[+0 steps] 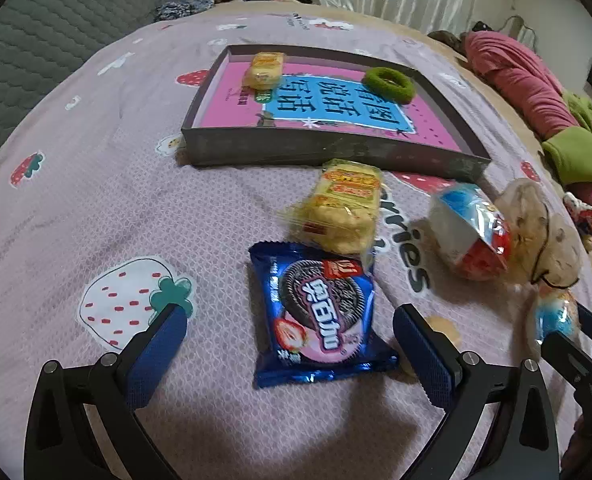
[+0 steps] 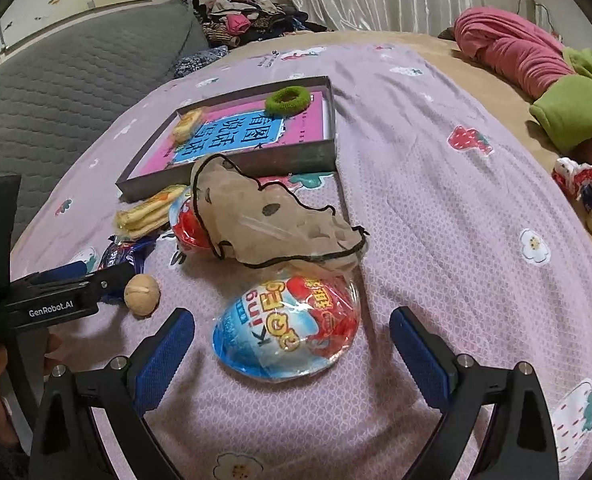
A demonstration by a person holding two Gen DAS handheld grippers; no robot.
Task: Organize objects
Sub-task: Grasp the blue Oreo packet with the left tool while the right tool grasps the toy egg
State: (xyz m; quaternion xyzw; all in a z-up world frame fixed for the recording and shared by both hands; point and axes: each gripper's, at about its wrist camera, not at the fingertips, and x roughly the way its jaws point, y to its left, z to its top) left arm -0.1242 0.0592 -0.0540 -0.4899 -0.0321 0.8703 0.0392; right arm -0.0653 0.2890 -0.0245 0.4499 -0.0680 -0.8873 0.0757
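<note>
My left gripper [image 1: 289, 322] is open, its blue pads on either side of a blue Oreo packet [image 1: 316, 316] lying on the bed. A yellow snack pack [image 1: 336, 208] lies just beyond it. My right gripper [image 2: 291, 322] is open around a blue-and-red egg-shaped toy pack [image 2: 287, 332]. A grey tray [image 1: 320, 152] holds a pink book, another yellow snack [image 1: 265, 70] and a green hair tie [image 1: 388, 84]. A second egg pack [image 1: 468, 232] and a beige pouch [image 2: 267, 216] lie between the grippers and the tray. A walnut [image 2: 141, 294] lies by the left gripper.
The bed has a purple strawberry-print cover [image 2: 436, 208]. A grey quilted headboard [image 2: 55, 112] is at the left. Pink and green bedding [image 2: 536, 68] lies at the right, with a small wrapper and another nut [image 2: 588, 196] near it. Clothes are piled at the back.
</note>
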